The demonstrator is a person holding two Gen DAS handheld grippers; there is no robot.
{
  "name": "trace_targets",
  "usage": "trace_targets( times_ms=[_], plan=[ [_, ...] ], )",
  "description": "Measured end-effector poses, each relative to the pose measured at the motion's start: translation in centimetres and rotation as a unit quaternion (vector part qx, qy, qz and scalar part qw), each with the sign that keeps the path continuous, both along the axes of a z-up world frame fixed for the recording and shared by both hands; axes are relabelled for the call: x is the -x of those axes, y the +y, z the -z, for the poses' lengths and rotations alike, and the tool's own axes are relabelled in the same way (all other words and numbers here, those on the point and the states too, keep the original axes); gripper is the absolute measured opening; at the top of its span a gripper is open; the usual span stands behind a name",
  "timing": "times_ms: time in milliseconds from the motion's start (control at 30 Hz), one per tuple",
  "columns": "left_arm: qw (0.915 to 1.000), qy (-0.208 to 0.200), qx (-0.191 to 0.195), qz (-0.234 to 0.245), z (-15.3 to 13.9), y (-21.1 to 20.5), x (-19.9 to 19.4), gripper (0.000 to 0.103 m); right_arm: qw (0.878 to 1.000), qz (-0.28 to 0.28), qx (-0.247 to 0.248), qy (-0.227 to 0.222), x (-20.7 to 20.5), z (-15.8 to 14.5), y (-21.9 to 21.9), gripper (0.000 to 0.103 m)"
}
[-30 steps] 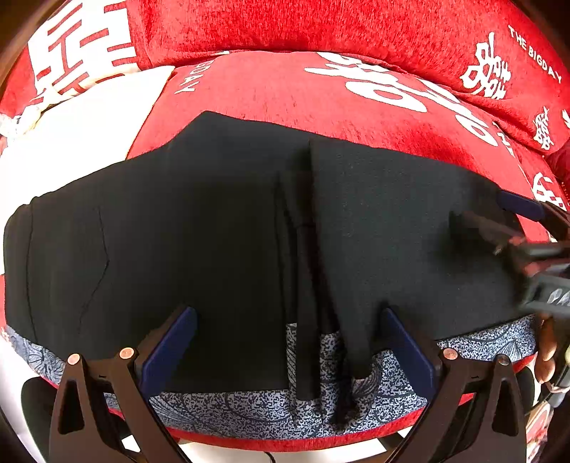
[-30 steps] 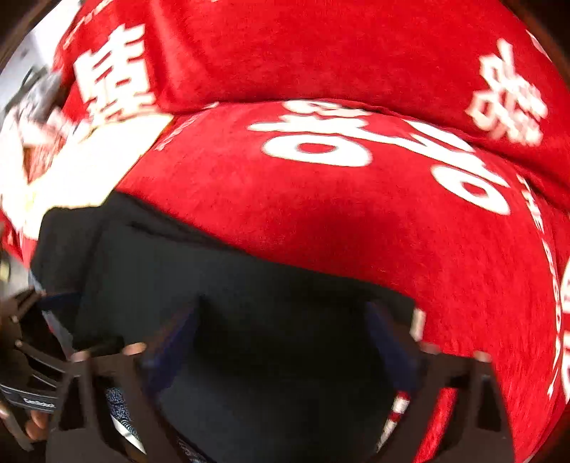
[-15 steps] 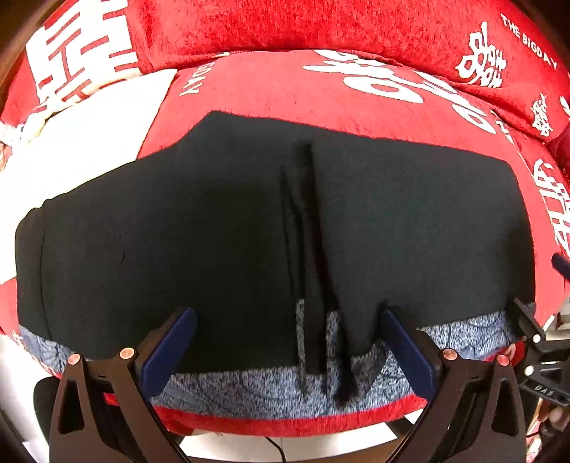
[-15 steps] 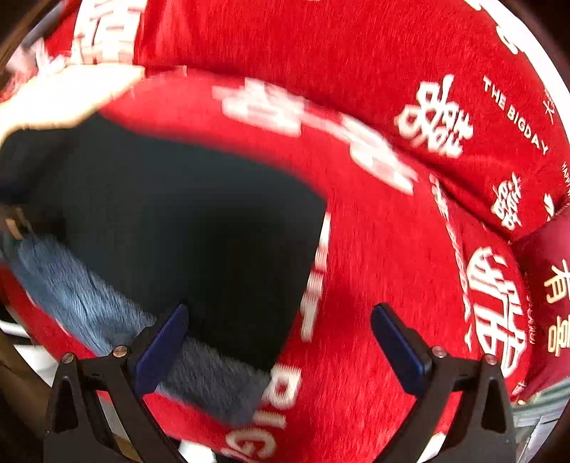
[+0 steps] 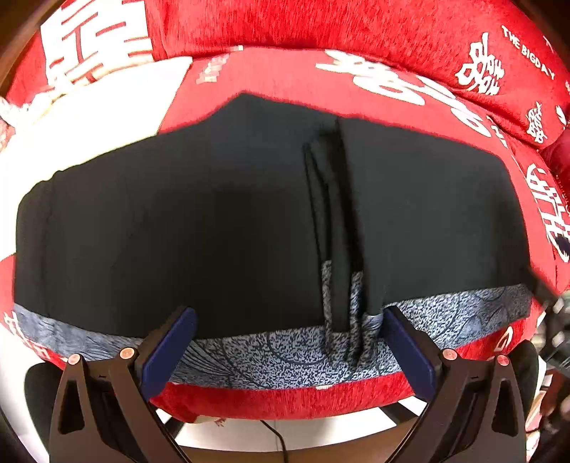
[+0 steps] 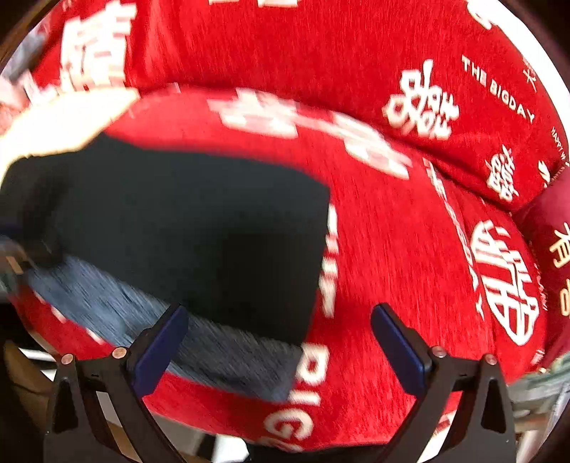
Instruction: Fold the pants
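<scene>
The black pants [image 5: 213,228] lie flat across the red seat cushion [image 5: 285,74], with a grey patterned band [image 5: 270,352] along the near edge and a narrow lengthwise fold ridge [image 5: 338,213] right of centre. My left gripper [image 5: 288,342] is open and empty, just above the near edge of the pants. My right gripper [image 6: 278,338] is open and empty, over the right end of the pants [image 6: 196,231], which appear blurred in the right wrist view. Part of the right gripper shows blurred at the left wrist view's right edge [image 5: 548,320].
A red back cushion [image 5: 356,25] with white characters runs behind the seat. A white cloth [image 5: 89,114] lies on the seat to the left of the pants. A dark red pillow [image 6: 555,249] sits at the far right. The seat's front edge drops to the floor [image 5: 285,431].
My right gripper has pulled back off the right end of the pants and swung to face the cushion's right side. My left gripper has drawn back slightly. The pants lie still.
</scene>
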State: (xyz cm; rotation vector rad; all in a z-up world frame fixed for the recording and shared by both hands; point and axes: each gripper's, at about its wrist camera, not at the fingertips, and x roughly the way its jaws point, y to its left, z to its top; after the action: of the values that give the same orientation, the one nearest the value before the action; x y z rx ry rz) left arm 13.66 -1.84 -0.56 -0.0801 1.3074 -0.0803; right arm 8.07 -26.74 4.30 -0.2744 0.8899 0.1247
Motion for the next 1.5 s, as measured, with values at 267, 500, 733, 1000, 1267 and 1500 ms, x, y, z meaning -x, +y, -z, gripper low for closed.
trace_targets(
  times_ms=[267, 500, 733, 1000, 1267, 1500],
  plan=[
    [0.9999, -0.005, 0.005, 0.008, 0.1, 0.1, 0.2, 0.103, 0.997, -0.059, 0.013, 0.051, -4.7, 3.6, 4.7, 0.102],
    [0.9997, -0.011, 0.014, 0.015, 0.1, 0.3, 0.5, 0.103, 0.998, -0.017, -0.008, 0.053, -3.1, 3.4, 1.7, 0.102],
    [0.9992, -0.036, 0.016, 0.009, -1.7, 2.1, 2.0, 0.103, 0.997, 0.02, -0.07, 0.031, -2.2, -0.2, 1.6, 0.103],
    [0.9961, 0.016, 0.005, -0.086, 1.5, 11.3, 2.1, 0.103, 0.997, -0.023, -0.028, 0.07, -4.4, 3.8, 10.2, 0.103],
    [0.9818, 0.0, 0.052, -0.182, 1.9, 21.5, 3.9, 0.103, 0.997, -0.06, -0.027, 0.034, -3.8, -0.5, 15.6, 0.103],
    [0.9799, 0.005, 0.061, -0.19, 2.7, 24.3, 5.4, 0.103, 0.967, -0.251, 0.014, 0.034, -3.9, -1.0, 26.9, 0.103]
  ],
)
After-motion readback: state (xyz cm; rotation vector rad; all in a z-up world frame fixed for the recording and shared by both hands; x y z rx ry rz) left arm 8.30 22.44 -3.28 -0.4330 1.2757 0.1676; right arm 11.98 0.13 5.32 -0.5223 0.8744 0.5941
